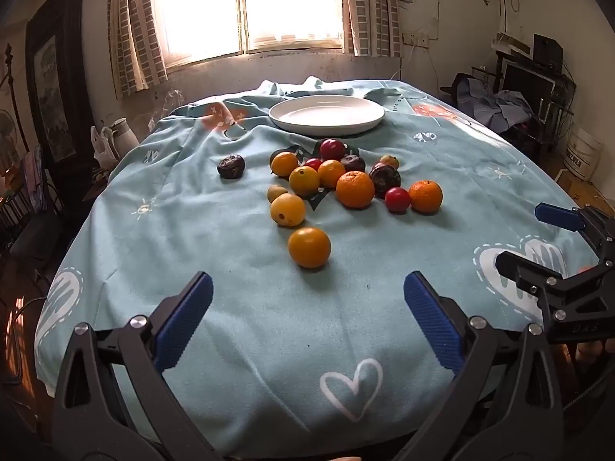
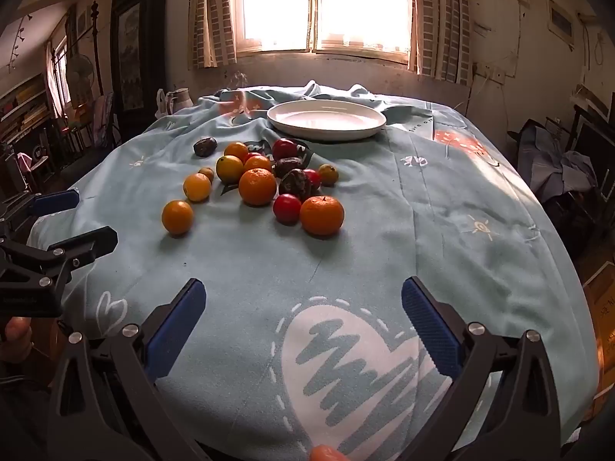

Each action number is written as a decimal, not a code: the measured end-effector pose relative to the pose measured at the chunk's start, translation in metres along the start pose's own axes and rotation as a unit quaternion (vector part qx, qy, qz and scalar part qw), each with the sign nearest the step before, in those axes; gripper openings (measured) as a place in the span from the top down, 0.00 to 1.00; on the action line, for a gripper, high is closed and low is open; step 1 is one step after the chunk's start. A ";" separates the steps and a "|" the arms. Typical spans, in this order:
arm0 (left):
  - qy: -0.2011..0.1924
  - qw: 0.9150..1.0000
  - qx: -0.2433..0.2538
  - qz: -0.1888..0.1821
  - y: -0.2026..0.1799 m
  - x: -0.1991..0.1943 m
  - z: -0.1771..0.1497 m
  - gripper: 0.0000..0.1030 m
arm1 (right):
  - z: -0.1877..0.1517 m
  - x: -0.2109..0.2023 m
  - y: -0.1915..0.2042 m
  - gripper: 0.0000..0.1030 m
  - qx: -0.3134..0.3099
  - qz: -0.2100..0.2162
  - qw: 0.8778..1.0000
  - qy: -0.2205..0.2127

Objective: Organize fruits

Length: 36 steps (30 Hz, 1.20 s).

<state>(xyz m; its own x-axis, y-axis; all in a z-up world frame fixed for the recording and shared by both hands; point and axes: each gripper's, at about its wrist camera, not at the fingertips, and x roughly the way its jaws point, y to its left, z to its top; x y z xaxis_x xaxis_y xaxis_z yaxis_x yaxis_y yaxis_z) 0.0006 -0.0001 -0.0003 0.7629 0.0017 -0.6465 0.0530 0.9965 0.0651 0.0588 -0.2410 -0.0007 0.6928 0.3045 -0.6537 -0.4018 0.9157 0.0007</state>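
Note:
Several loose fruits lie in the middle of the blue tablecloth (image 1: 230,307): oranges (image 1: 309,247) (image 2: 322,215), yellow citrus (image 1: 287,209), red fruits (image 1: 397,199) (image 2: 287,209) and dark wrinkled passion fruits (image 1: 231,166) (image 2: 295,184). An empty white plate (image 1: 326,114) (image 2: 326,119) stands behind them. My left gripper (image 1: 307,288) is open and empty, just short of the nearest orange. My right gripper (image 2: 303,296) is open and empty near the table's front edge; it also shows in the left wrist view (image 1: 538,238). The left gripper shows at the left in the right wrist view (image 2: 77,219).
The cloth (image 2: 423,211) is bunched up behind the plate. A bright window (image 1: 250,4) is beyond the table. A white jug (image 1: 123,136) and dark furniture stand to the left, cluttered shelves and a bucket (image 1: 584,153) to the right.

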 end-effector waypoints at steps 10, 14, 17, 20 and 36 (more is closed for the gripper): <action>-0.005 1.000 0.003 -0.002 -0.007 -0.001 -0.001 0.02 | -0.002 0.003 -0.001 0.01 0.013 0.007 1.000 0.003; -0.005 1.000 0.002 0.001 -0.008 -0.002 -0.003 0.02 | -0.003 0.002 -0.003 0.01 0.014 0.005 1.000 0.001; -0.002 1.000 -0.002 -0.003 -0.001 0.002 -0.003 0.02 | -0.003 0.002 -0.006 0.01 0.014 0.004 1.000 0.003; -0.002 1.000 0.000 -0.002 -0.001 0.003 -0.003 0.02 | -0.003 0.003 -0.003 0.01 0.011 0.004 1.000 0.002; 0.001 1.000 -0.002 0.000 0.000 0.008 -0.005 0.02 | -0.006 0.007 0.000 0.01 0.010 0.005 1.000 0.005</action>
<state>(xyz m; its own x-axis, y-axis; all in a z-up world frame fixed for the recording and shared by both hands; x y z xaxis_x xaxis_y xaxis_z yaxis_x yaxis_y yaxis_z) 0.0033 0.0008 -0.0094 0.7614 0.0013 -0.6483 0.0511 0.9968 0.0620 0.0599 -0.2407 -0.0102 0.6820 0.3119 -0.6615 -0.3973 0.9174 0.0228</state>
